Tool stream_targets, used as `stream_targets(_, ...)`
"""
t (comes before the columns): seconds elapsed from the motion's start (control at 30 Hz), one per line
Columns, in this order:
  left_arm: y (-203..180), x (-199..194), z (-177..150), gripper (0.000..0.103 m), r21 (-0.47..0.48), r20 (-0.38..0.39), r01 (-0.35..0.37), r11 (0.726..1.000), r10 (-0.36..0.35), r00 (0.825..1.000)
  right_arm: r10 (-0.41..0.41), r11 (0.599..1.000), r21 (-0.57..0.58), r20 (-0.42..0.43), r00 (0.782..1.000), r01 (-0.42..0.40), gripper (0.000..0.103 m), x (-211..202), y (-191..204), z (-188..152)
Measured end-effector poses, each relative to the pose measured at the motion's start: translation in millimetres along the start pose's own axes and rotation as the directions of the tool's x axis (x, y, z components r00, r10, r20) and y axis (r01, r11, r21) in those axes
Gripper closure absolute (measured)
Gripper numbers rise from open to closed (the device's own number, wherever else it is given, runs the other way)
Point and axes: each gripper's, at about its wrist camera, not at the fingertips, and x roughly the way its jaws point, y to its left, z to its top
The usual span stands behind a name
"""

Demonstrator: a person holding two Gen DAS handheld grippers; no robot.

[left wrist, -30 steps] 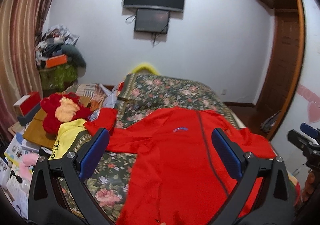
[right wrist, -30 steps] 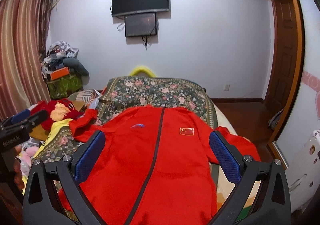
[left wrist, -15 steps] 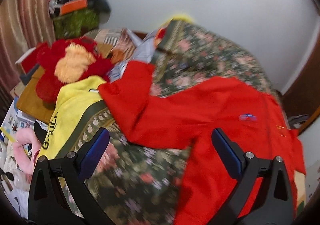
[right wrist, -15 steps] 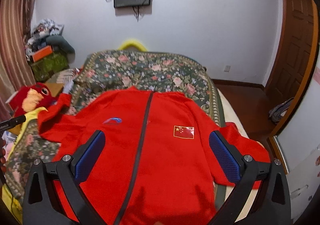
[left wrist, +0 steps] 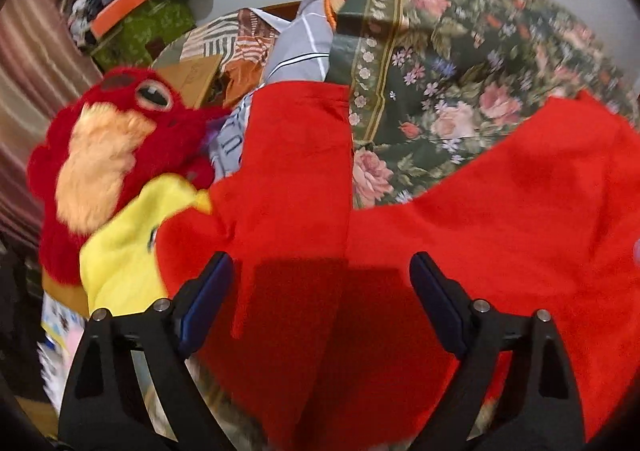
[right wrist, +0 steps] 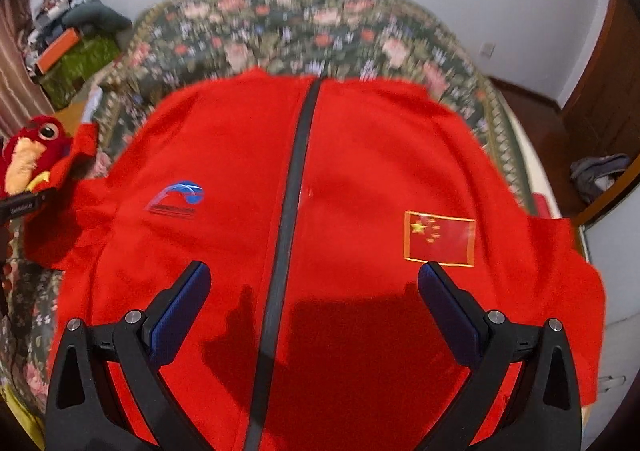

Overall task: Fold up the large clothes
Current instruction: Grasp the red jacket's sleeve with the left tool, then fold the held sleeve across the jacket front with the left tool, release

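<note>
1. Underneath everything, the bed with the floral cover (right wrist: pixel 304 35) carries the load.
2. Flat on that cover, front up, lies the red jacket (right wrist: pixel 360 171), its dark zip (right wrist: pixel 292 179) running down the middle; one sleeve (left wrist: pixel 296 171) extends toward the red plush toy (left wrist: pixel 112 155) and the yellow garment (left wrist: pixel 124 251) at the bedside.
3. Above the sleeve, the left gripper (left wrist: pixel 320 283) has just been narrowing its jaws; they stand apart, nothing clamped.
4. Over the chest, the right gripper (right wrist: pixel 316 291) has its fingers spread, gripping nothing.

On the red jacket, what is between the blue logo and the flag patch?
The dark zipper runs down the jacket between the logo and flag patch, seen in the right wrist view.
</note>
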Motion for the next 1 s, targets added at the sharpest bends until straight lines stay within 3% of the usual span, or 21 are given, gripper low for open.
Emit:
stream_targets(0.07, -7, 13, 8, 0.015, 0.022, -0.002, -0.042, 0.999, 0.042, 0.999, -0.002, 1.000, 0.006, -0.022, 1.000, 0.002, 0.000, 10, -1, 6)
stream_targets(0.27, -23, 50, 23, 0.047, 0.107, -0.022, -0.180, 0.978, 0.183, 0.983, 0.028, 0.999, 0.039, -0.056, 0.998, -0.026, 0.000, 24, -4, 6)
stream_targets(0.33, -20, 56, 25, 0.073, 0.085, -0.036, -0.195, 0.977, 0.198, 0.980, 0.020, 0.999, 0.035, -0.058, 0.998, -0.018, 0.000, 27, -3, 7)
stream_targets(0.43, -10, 54, 26, 0.098, 0.032, -0.037, -0.160, 0.987, 0.161, 0.986, 0.006, 1.000, 0.020, -0.056, 0.998, -0.005, 0.000, 27, -4, 5)
stream_targets(0.6, -5, 12, 37, 0.100, -0.015, 0.040, -0.052, 0.999, 0.053, 0.998, 0.017, 1.000, 0.014, -0.063, 0.998, -0.016, 0.000, 21, -7, 2)
stream_targets(0.7, -8, -33, 49, 0.100, -0.038, 0.111, 0.061, 0.997, -0.056, 0.992, 0.034, 0.999, 0.025, -0.041, 0.999, -0.033, 0.000, 10, -11, -1)
stream_targets(0.83, -30, -101, 65, 0.100, -0.009, 0.218, 0.162, 0.987, -0.156, 0.963, 0.052, 0.998, 0.036, -0.020, 0.998, -0.051, 0.000, -3, -15, -3)
stream_targets(0.93, -58, -145, 75, 0.100, 0.033, 0.278, 0.237, 0.971, -0.237, 0.931, 0.079, 0.996, 0.036, 0.001, 0.997, -0.079, 0.000, -16, -18, -4)
stream_targets(1.0, -84, -175, 74, 0.100, 0.073, 0.330, 0.251, 0.965, -0.261, 0.907, 0.088, 0.995, 0.039, 0.034, 0.996, -0.089, 0.000, -28, -23, -4)
